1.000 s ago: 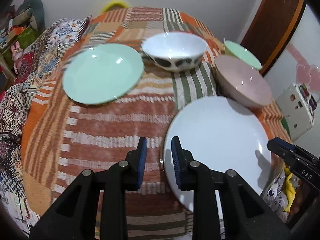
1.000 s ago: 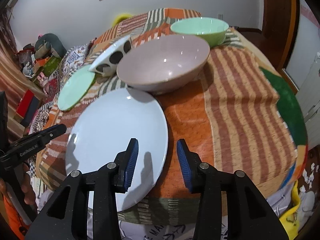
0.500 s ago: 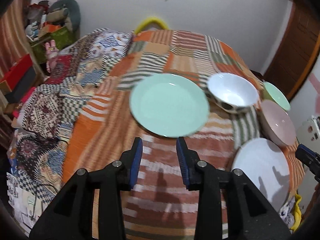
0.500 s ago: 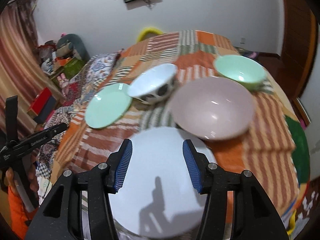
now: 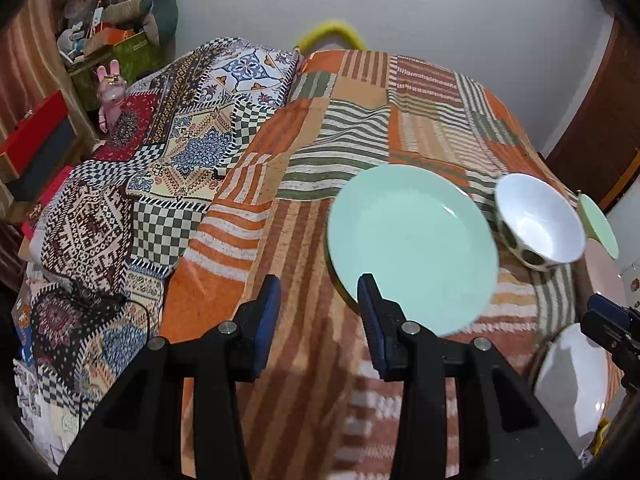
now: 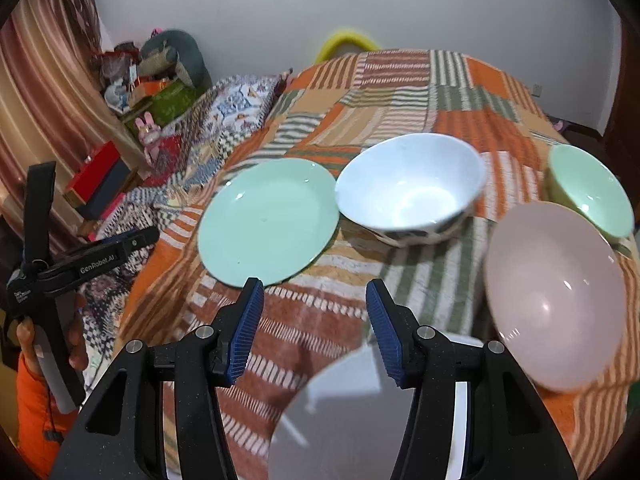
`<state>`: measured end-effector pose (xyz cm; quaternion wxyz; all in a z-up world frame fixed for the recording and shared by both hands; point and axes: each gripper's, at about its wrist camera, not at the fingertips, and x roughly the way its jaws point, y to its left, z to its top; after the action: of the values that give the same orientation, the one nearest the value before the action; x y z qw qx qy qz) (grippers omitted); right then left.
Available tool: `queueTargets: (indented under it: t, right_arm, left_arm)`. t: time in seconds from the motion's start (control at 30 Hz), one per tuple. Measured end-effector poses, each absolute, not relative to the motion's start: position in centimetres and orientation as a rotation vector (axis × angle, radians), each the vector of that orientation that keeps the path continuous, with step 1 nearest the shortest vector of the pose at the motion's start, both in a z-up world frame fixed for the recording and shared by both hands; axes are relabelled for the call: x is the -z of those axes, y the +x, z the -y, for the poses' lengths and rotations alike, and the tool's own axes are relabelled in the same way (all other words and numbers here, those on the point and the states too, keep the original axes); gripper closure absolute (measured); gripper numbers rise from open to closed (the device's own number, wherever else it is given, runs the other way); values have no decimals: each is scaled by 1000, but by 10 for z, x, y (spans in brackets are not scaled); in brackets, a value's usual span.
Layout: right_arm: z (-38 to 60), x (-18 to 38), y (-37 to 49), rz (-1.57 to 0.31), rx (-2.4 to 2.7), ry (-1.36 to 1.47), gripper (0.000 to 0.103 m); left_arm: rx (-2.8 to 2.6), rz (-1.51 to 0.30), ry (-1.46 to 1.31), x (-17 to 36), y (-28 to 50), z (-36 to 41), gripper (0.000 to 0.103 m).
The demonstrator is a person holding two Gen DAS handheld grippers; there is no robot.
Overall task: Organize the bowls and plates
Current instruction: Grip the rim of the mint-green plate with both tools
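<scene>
A mint green plate [image 5: 412,244] [image 6: 268,220] lies on the striped patchwork cloth [image 5: 280,248]. To its right stands a white bowl with dark spots [image 5: 538,222] [image 6: 412,192], then a pink bowl [image 6: 554,292] and a mint green bowl [image 6: 588,192]. A white plate [image 6: 352,412] [image 5: 572,380] lies at the near edge. My left gripper [image 5: 318,320] is open and empty, above the cloth just left of the green plate. My right gripper [image 6: 312,328] is open and empty, above the far rim of the white plate.
A second patterned quilt [image 5: 140,184] covers the left side. Boxes, toys and a pink rabbit figure [image 5: 110,88] crowd the far left corner by a curtain. A wooden door [image 5: 600,120] stands at the right. The wall is close behind.
Both grippers have pulled back, risen and opened wider. The left view has swung left from the white plate toward the green plate. The right view has tilted up toward the bowls.
</scene>
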<state>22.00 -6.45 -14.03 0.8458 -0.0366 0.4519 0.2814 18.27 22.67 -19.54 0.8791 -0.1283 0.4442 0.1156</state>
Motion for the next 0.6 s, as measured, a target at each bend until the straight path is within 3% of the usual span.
queueTargets:
  t: [0.23,0.33,0.4,0.6]
  right_arm:
    - [36,168,247,-1023,-588,-131,54]
    - [28,174,256,-1037,-586,-141,68]
    - [25,179,262,-1055,-582,-130,69]
    - [17,191,272,-1093,-555,-132,70]
  left_arm:
    - [-201,-960,-296,221,210,-245,66]
    - [-172,-960,-300,227,222,-248,76]
    - [-157,-960,-323,232,232,-251,84]
    - [-118,-972,-358,246,259,-252,86]
